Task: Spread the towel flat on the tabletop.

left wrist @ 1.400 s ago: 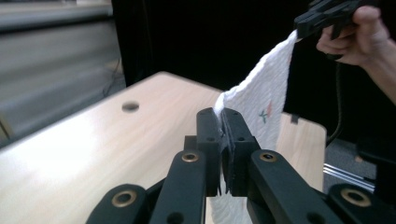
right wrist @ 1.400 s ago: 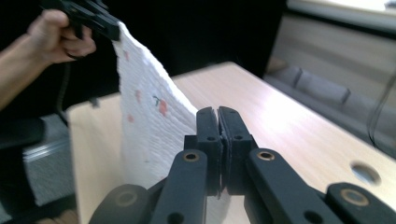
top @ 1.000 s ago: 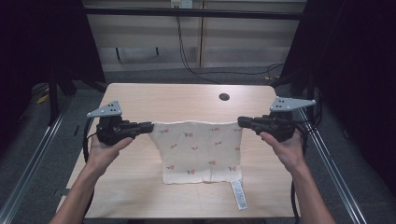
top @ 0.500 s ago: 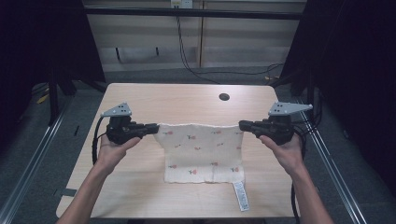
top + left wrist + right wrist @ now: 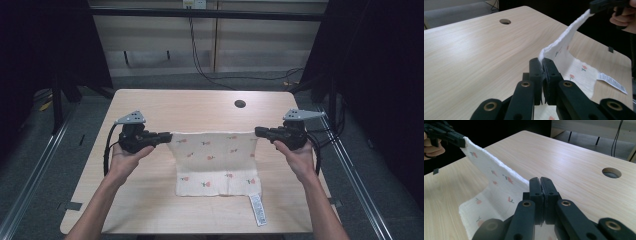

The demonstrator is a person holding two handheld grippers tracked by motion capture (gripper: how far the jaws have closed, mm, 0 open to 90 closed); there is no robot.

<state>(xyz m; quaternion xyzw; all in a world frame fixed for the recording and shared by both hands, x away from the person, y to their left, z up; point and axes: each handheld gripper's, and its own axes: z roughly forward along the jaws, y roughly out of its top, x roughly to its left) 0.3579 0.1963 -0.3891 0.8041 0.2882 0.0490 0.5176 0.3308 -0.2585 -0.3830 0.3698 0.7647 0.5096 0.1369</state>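
Note:
A white cloth [image 5: 215, 162] printed with small red flowers is stretched between both grippers, its top edge held up and its lower part lying on the wooden table [image 5: 200, 107]. My left gripper [image 5: 169, 136] is shut on the cloth's left top corner [image 5: 543, 53]. On the other side, my right gripper [image 5: 257, 132] is shut on the right top corner [image 5: 525, 181]. A white care label [image 5: 257, 209] trails from the cloth's lower right corner. In the left gripper view the cloth [image 5: 571, 37] runs up to the other gripper [image 5: 599, 6].
A round cable hole [image 5: 240, 104] sits at the table's far side. Metal rails [image 5: 350, 165] run along both sides of the table, and cables [image 5: 200, 55] hang behind it. Bare wood lies in front of and behind the cloth.
Both grippers have come down toward the table with the cloth stretched between them; more of the cloth now lies on the wood. Both grips are unchanged.

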